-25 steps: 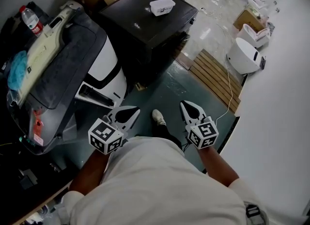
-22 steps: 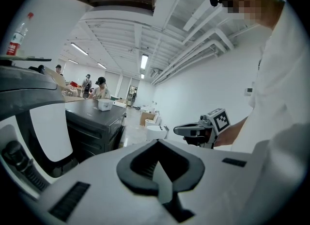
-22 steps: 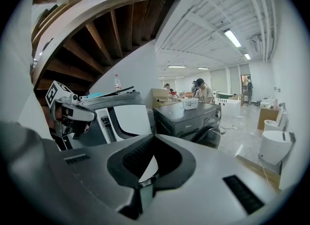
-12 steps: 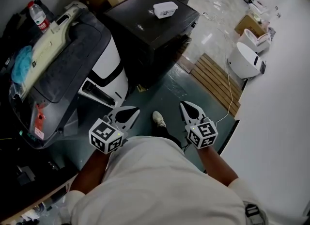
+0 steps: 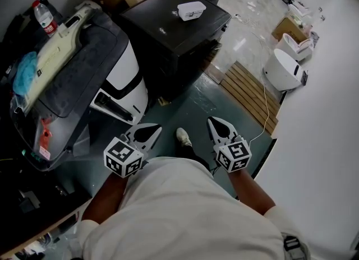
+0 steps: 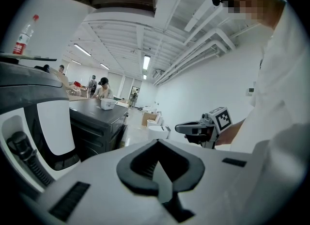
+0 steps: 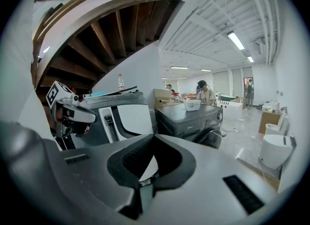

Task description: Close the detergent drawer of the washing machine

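Note:
The dark washing machine [image 5: 174,35] stands ahead of me on the floor, with a small white tub [image 5: 191,10] on its top. It also shows in the left gripper view as the washing machine [image 6: 99,124] and in the right gripper view as the washing machine [image 7: 191,117]. Its detergent drawer is too small to make out. My left gripper [image 5: 156,126] and right gripper [image 5: 212,120] are held close to my body, well short of the machine. Both are shut with nothing between the fingertips, as the left gripper [image 6: 157,142] and the right gripper [image 7: 154,136] show in their own views.
A large grey and white appliance [image 5: 84,68] with a water bottle [image 5: 45,18] on it stands at the left. A wooden slatted board [image 5: 252,93], a round white unit [image 5: 286,68] and cardboard boxes [image 5: 289,26] lie to the right. My shoe [image 5: 183,136] is between the grippers.
The head view shifted slightly, so the washing machine sits a little higher and further right in frame. Both grippers stay shut and almost still.

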Demonstrator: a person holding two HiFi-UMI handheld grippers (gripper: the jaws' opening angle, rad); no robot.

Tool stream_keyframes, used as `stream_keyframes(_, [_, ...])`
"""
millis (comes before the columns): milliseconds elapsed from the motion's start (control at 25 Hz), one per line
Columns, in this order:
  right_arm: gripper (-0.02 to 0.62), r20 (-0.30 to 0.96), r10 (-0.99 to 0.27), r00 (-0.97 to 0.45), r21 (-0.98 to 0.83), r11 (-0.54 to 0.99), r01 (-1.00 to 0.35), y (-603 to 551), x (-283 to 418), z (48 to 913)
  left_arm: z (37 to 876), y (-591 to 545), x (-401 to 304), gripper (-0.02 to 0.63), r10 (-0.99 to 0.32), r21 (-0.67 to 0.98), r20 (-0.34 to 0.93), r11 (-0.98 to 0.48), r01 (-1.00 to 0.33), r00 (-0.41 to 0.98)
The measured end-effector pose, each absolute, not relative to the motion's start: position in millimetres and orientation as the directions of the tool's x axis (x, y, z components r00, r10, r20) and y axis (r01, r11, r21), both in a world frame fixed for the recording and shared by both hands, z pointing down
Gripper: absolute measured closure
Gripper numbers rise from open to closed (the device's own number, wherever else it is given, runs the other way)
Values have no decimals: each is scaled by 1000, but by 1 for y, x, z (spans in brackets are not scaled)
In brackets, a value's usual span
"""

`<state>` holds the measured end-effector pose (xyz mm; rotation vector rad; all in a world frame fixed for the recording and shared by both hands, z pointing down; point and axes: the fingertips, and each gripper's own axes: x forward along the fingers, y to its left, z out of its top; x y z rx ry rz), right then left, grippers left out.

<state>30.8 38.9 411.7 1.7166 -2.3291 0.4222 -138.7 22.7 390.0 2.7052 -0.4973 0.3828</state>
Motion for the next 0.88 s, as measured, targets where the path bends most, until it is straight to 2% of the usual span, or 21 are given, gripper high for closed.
stream_keyframes(880, [591, 364, -883, -297, -96, 282, -955, 19, 50, 420, 406, 1, -126, 611, -289, 328, 349, -854, -405, 892])
